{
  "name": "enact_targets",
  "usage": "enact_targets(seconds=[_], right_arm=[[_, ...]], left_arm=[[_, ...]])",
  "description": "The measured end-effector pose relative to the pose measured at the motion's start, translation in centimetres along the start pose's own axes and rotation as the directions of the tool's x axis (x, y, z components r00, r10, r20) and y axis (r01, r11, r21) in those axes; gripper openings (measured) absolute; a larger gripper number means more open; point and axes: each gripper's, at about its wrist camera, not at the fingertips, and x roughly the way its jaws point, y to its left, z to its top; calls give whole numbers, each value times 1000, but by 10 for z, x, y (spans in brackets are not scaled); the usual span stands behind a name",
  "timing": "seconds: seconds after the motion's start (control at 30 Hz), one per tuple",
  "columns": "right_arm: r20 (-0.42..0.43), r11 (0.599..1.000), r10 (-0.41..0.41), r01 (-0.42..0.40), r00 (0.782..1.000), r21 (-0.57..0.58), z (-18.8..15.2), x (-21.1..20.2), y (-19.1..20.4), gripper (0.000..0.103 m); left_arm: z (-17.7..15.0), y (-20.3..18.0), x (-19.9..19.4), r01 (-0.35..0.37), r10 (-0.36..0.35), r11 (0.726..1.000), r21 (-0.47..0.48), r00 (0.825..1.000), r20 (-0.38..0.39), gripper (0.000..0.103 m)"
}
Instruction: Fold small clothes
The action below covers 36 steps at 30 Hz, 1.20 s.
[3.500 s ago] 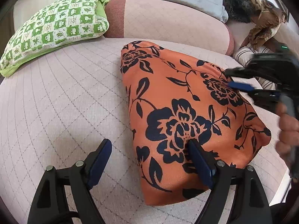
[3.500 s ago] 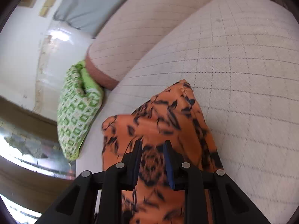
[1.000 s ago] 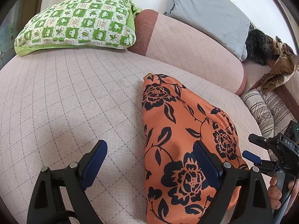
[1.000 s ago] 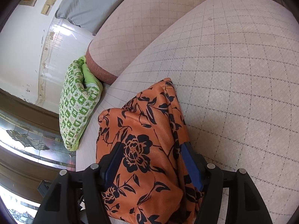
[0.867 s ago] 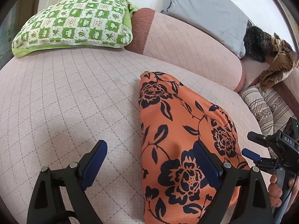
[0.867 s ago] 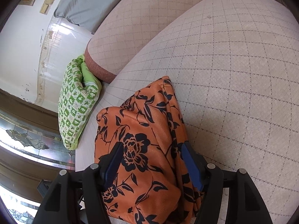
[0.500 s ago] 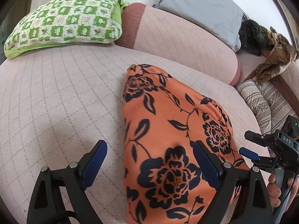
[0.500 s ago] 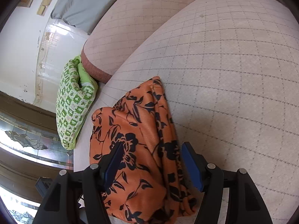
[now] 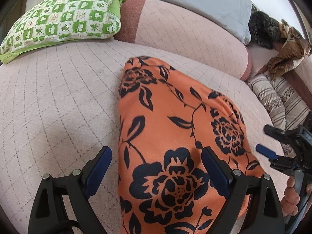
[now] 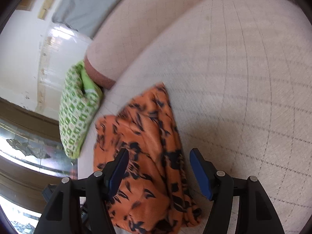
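Around my work I see a green checked pillow (image 9: 62, 17), a grey cushion (image 9: 210, 5) on the sofa's bolster (image 9: 185, 37), and striped pillows (image 9: 278, 99) to the right. The orange floral garment (image 9: 171, 128) lies folded on the quilted seat (image 9: 48, 101). My left gripper (image 9: 156, 165) gapes wide above its near end, holding nothing; my right gripper (image 10: 158, 169) also stands open and empty, the cloth's edge loose between its fingers.

Bare quilted cushion (image 9: 58, 107) lies open left of the orange garment (image 9: 165, 126); green pillow (image 9: 64, 15) blocks behind.
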Motion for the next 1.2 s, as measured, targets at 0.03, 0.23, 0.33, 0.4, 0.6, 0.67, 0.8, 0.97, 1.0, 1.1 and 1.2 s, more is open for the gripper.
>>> enact_targets(seconds=[0.03,0.23,0.33,0.4,0.6,0.67,0.8,0.97,1.0,1.1,1.2], right_arm=[[22,999,22,-21,1000,-32,-1,-4,7,68],[-45,973,163,-168,986,-157,-16,2,41,68],[-171,989,68,-90,983,-121,-23,38,33,68],[-157,992,58,-75,986,-106,-23,42,29,68],[-109,992,87,-97,990,-80,-14,25,29,67],[-84,995,47,-54,995,-79,-10,20,22,68],[-46,998,33,-35,998,-47,1,6,8,69],[-98,999,18,-21,995,-25,5,14,-5,71],[-112,1000,21,-23,993,-21,5,17,-6,71],[-123,1000,16,-19,992,-22,4,21,-7,70],[-127,999,29,-32,991,-20,4,22,-8,70]], left_arm=[[1,2,-4,2,-2,1000,-9,1000,18,94],[8,26,-12,-64,68,995,-77,996,51,94],[4,36,9,-83,77,991,-104,995,-60,94],[2,43,12,-47,34,985,-165,996,-77,94],[9,50,-3,-38,33,984,-174,999,-33,94],[12,54,-4,2,-10,980,-197,999,-40,94],[16,56,-7,16,-23,980,-199,999,-33,94],[15,42,0,27,-36,987,-160,998,-55,94],[15,40,0,28,-37,989,-147,998,-56,94],[13,32,-3,16,-20,994,-107,999,-42,94],[12,28,-5,23,-27,996,-90,999,-37,94]])
